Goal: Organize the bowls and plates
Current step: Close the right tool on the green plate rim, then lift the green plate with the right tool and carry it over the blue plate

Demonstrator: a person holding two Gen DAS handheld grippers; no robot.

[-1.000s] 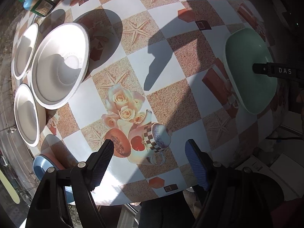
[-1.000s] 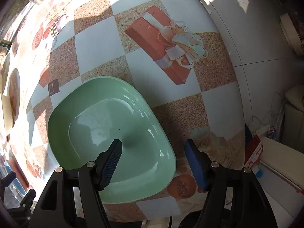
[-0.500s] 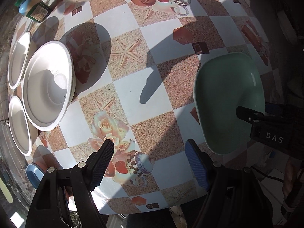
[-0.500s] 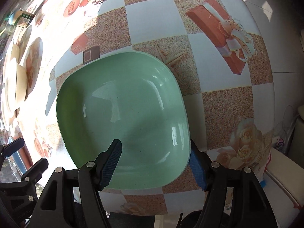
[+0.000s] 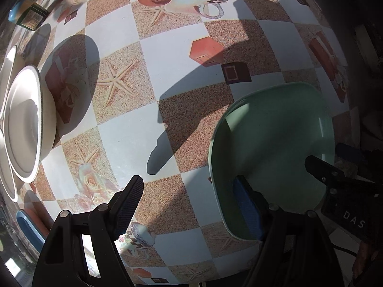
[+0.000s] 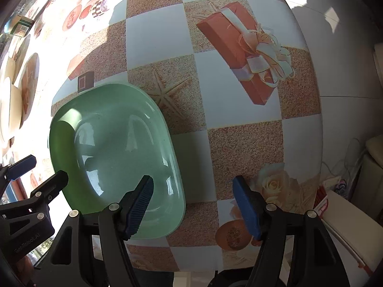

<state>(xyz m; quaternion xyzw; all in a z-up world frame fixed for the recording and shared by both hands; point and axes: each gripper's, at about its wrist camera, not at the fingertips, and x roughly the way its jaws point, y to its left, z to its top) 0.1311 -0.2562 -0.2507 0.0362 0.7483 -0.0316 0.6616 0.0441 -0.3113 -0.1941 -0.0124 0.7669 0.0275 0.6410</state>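
A pale green square plate (image 5: pixel 275 143) (image 6: pixel 115 148) lies flat on the patterned tablecloth (image 5: pixel 119 131) near the table's front right. My left gripper (image 5: pixel 188 205) (image 6: pixel 46 168) hangs open over its left rim, one finger above the cloth and the blue pad above the plate. On the opposite side, my right gripper (image 6: pixel 194 206) (image 5: pixel 325 154) is also open, straddling the right rim. Neither gripper's pads press on the plate. A white bowl (image 5: pixel 24 124) sits at the far left with more white bowls beside it.
A blue plate (image 5: pixel 28 224) peeks out at the front left corner. A small jar (image 5: pixel 26 15) stands at the back left. The table edge (image 6: pixel 311 110) runs close on the right, with floor and white boxes beyond. Bare cloth lies between bowls and plate.
My left gripper has travelled right from near the white bowls and sunk to the green plate's left rim. The right gripper has shifted from over the plate to straddle its right rim.
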